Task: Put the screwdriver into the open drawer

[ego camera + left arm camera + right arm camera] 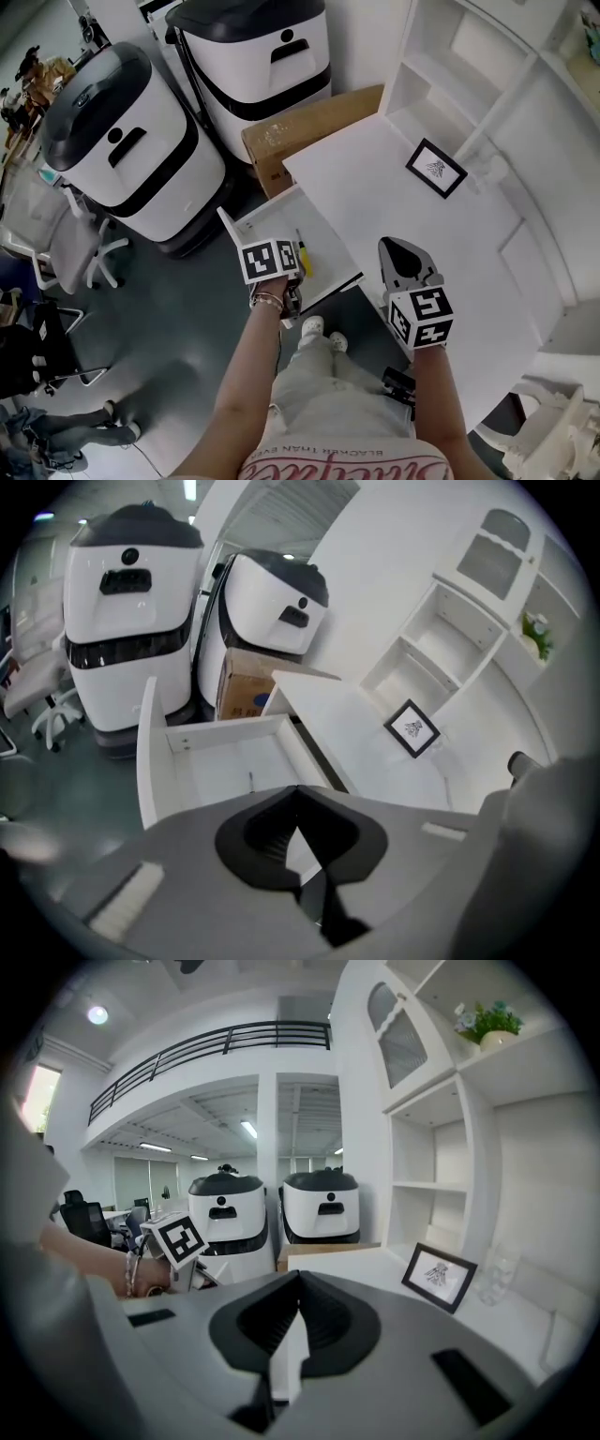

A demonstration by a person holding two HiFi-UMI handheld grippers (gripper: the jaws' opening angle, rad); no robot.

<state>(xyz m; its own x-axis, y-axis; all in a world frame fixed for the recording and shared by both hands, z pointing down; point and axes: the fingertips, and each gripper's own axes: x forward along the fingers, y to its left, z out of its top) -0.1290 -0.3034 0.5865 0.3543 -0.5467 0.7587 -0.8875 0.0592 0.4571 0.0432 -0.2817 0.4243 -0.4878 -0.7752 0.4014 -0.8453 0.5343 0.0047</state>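
Note:
The white drawer [246, 225] stands pulled out from the white table [431, 253]. A screwdriver [303, 255] with a yellow handle lies inside it, near the drawer's right side. My left gripper [272, 259] hovers over the drawer right beside the screwdriver; its marker cube hides the jaws in the head view. In the left gripper view the left gripper [298, 829] is shut with nothing in it, above the drawer [148, 752]. My right gripper [396, 247] hangs over the table's front part, and the right gripper [298, 1283] looks shut and empty.
Two white-and-black machines [131, 150] [258, 56] and a cardboard box [309, 127] stand on the floor behind the drawer. A framed picture [436, 168] and a glass [487, 174] sit on the table by white shelves [450, 56]. Office chairs [66, 248] stand at the left.

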